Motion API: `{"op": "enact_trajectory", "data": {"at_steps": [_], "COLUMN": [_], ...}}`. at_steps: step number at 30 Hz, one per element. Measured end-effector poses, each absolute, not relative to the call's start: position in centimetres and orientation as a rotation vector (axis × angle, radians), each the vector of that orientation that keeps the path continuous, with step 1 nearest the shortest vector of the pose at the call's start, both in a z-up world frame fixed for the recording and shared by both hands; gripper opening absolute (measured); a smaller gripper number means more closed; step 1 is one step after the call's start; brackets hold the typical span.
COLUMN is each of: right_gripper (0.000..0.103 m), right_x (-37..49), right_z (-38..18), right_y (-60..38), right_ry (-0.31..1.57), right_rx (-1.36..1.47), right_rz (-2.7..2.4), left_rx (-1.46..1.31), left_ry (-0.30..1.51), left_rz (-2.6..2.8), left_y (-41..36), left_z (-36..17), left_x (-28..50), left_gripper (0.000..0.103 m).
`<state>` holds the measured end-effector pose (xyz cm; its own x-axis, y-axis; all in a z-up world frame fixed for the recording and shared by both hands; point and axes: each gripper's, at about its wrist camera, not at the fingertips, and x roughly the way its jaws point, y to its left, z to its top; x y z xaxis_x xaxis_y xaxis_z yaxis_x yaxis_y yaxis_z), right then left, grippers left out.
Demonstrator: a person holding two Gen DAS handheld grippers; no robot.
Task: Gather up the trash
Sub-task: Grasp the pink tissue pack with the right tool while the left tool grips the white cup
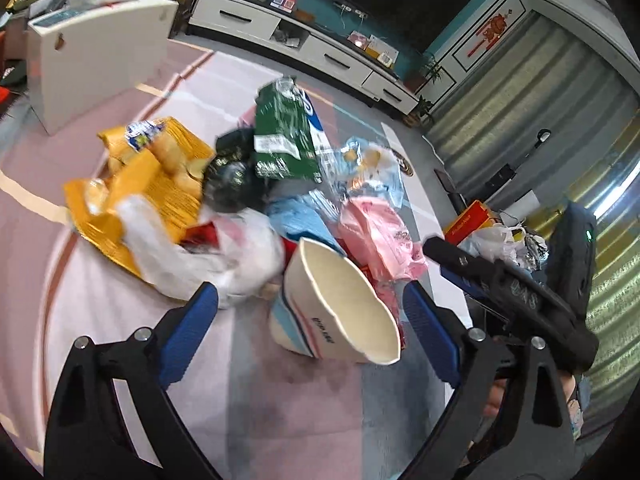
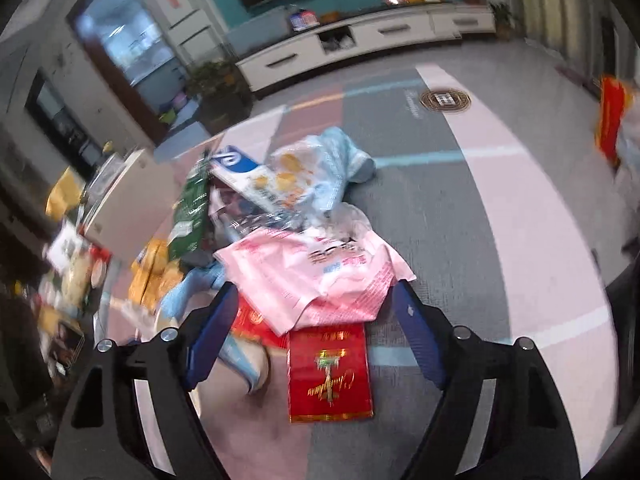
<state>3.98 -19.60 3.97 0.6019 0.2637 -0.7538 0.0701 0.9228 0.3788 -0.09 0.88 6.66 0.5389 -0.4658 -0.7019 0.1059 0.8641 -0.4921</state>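
A heap of trash lies on a pink and grey carpet. In the left wrist view my left gripper [image 1: 310,296] is open around a crushed white paper cup [image 1: 340,304] lying on its side; neither pad presses it. Behind the cup lie a white plastic bag [image 1: 224,256], a yellow snack bag [image 1: 160,184], a black bag [image 1: 232,176], a green carton [image 1: 284,136] and a pink bag [image 1: 376,236]. In the right wrist view my right gripper [image 2: 316,290] is open, its fingers flanking the pink bag [image 2: 312,276]. A red packet [image 2: 330,372] lies flat under it.
A white box [image 1: 100,56] stands on the floor at the back left. A long white TV cabinet [image 1: 312,48] runs along the far wall. A round floor emblem [image 2: 445,100] marks the carpet beyond the heap. More bags and a red box [image 1: 468,220] lie to the right.
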Motion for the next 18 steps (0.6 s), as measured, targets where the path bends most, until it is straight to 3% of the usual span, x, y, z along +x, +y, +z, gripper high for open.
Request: {"op": "enact_trajectory", "data": {"at_steps": [7, 10, 12, 14, 18], "right_gripper": [0.077, 0.063, 0.046, 0.034, 0.031], "right_x": [5.7, 5.7, 5.7, 5.7, 4.8], "right_z": [0.7, 0.3, 0.1, 0.0, 0.6], "right_y": [-21.9, -21.9, -21.7, -21.8, -22.1], "right_ry": [0.957, 0.958, 0.972, 0.97, 0.942], "right_rx": [0.535, 0.562, 0.546, 0.561, 0.567], "right_rz": [0.007, 0.042, 0.035, 0.047, 0.075], "left_rx": [-0.388, -0.38, -0.379, -0.384, -0.406], "left_ry": [1.033, 1.017, 1.012, 1.016, 1.006], "left_rz": [-0.375, -0.374, -0.372, -0.37, -0.374], "left_y": [-2.2, -2.7, -2.8, -2.8, -2.4], "left_z": [5.0, 5.0, 4.8, 4.5, 4.6], "left_x": [0.0, -0.2, -0.3, -0.3, -0.5], "left_gripper": [0.093, 0.093, 0.091, 0.082, 0.066]}}
